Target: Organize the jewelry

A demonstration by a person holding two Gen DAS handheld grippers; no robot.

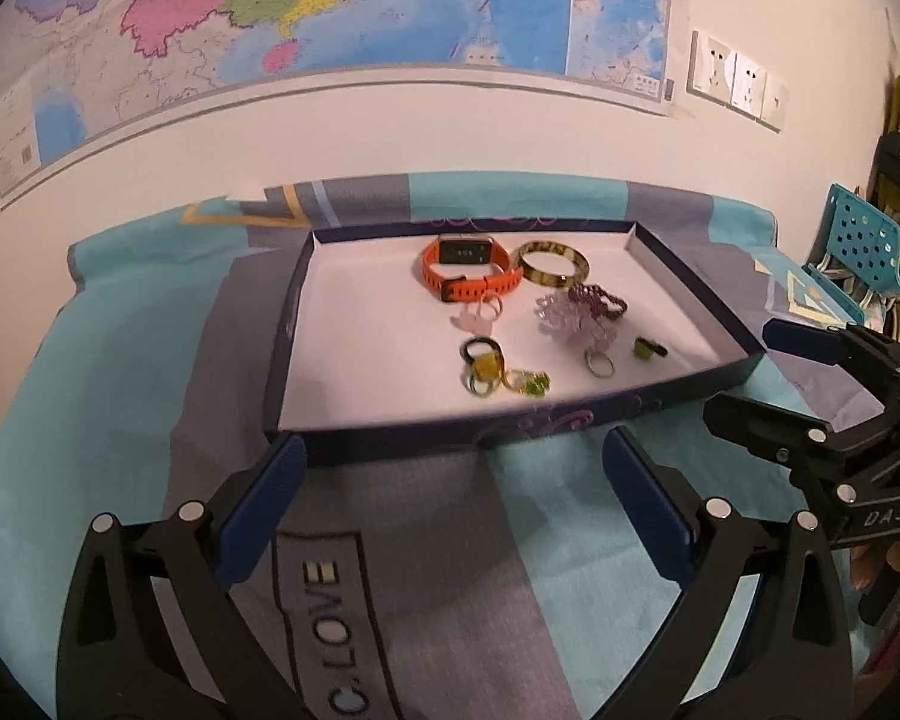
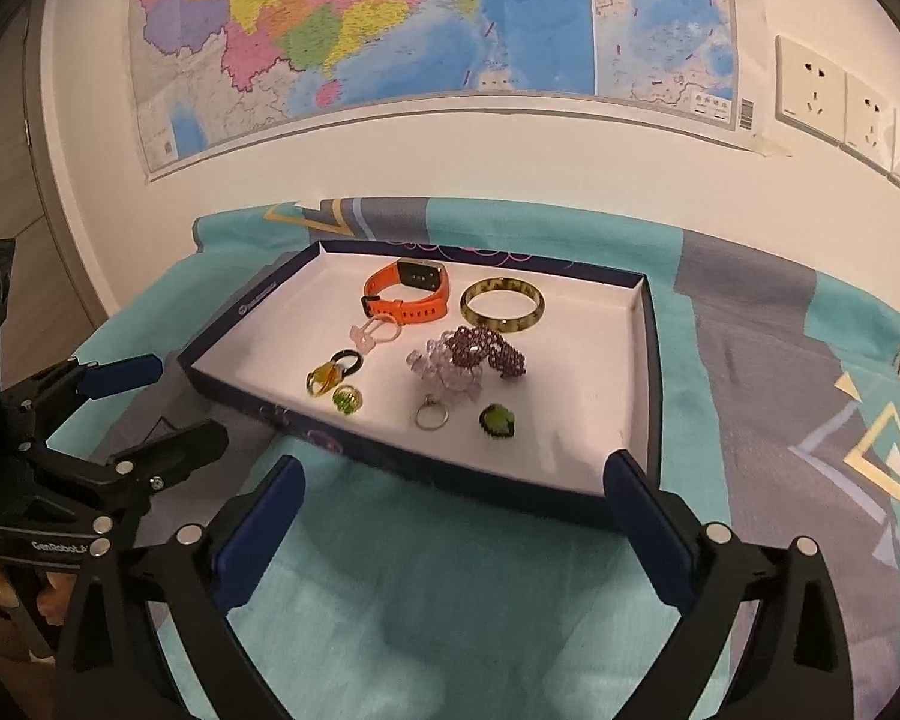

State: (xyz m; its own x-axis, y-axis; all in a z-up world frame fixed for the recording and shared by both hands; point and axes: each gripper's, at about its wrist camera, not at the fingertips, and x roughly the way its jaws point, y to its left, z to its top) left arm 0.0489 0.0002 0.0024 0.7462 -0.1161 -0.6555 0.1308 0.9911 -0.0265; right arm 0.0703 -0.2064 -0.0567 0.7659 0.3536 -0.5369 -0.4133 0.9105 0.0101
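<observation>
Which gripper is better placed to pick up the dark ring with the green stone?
Right. The dark green-stone ring lies near the tray's right end, just ahead of the open right gripper; the left gripper faces the tray's middle.

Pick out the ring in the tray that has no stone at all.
The plain silver ring, lying near the tray's front edge below the purple bead cluster. The other rings carry green, yellow or pink stones.

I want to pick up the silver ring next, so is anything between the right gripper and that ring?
Only the tray's near wall lies between the right gripper and the silver ring. The ring lies apart from the other pieces, and the open jaws hold nothing.
</observation>
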